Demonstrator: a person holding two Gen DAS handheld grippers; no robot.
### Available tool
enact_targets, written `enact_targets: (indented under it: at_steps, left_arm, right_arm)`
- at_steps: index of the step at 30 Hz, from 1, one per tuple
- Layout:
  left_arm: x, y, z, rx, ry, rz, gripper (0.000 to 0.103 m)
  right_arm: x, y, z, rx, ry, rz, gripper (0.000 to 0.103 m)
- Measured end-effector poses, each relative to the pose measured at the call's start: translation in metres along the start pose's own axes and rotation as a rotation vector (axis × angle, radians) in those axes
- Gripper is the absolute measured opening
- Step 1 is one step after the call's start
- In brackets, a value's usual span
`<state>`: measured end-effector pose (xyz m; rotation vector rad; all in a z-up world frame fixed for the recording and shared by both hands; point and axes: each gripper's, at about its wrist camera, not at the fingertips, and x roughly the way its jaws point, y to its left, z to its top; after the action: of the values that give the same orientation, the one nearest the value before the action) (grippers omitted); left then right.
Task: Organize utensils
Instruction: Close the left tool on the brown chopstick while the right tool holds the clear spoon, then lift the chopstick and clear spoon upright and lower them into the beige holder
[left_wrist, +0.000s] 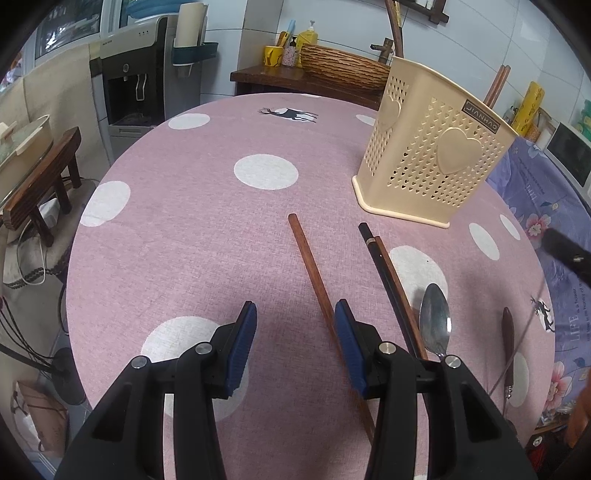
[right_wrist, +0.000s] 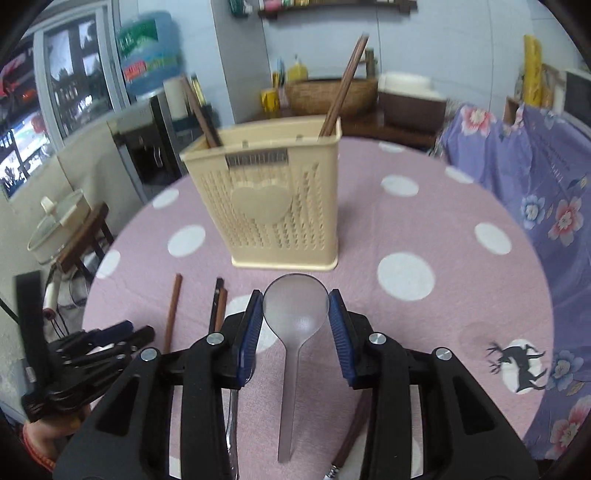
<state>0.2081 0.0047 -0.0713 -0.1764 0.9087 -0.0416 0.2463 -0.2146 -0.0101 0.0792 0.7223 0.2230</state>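
Blue-padded and spread wide, the left gripper (left_wrist: 295, 345) hangs over the pink dotted worktop (left_wrist: 207, 221) with nothing between its fingers. A brown chopstick (left_wrist: 314, 280) runs from ahead of it back under its right finger. Just right of that finger lie a black chopstick (left_wrist: 384, 280) and a second brown one (left_wrist: 397, 288), touching along their length, then a metal spoon (left_wrist: 436, 321) bowl forward, and further right a brown-handled utensil (left_wrist: 508, 343). Ahead and to the right stands the cream perforated utensil holder (left_wrist: 432, 162), upright, with chopsticks rising from it.

In the right wrist view, the right gripper (right_wrist: 295, 328) has its fingers against both sides of the bowl of a translucent grey spoon (right_wrist: 295, 314), whose handle points back toward the camera. The holder (right_wrist: 273, 199) stands straight ahead of it, a chopstick leaning out at each end. To this gripper's left lie the loose chopsticks (right_wrist: 173, 310) and the left gripper.
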Motion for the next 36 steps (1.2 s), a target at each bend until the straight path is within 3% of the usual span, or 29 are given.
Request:
enact_targets:
  at_steps: [11, 16, 23, 26, 36]
  left_arm:
    - [0.02, -0.016, 0.015, 0.041, 0.012, 0.042, 0.044]
    - [0.036, -0.021, 0.022, 0.045, 0.027, 0.08, 0.027]
    - [0.043, -0.03, 0.026, 0.06, 0.018, 0.134, 0.019]
    - [0.046, -0.032, 0.031, 0.06, 0.023, 0.135, 0.011]
    - [0.051, -0.032, 0.038, 0.025, 0.018, 0.107, 0.008]
  right_arm:
    - [-0.023, 0.006, -0.007, -0.016, -0.064, -0.003, 0.037]
    - [-0.025, 0.009, -0.011, -0.02, -0.074, -0.008, 0.037]
    - [-0.024, 0.01, -0.012, -0.02, -0.074, -0.008, 0.037]
    - [-0.024, 0.009, -0.012, -0.02, -0.074, -0.008, 0.037]
    - [-0.022, 0.006, -0.011, -0.009, -0.076, -0.002, 0.037]
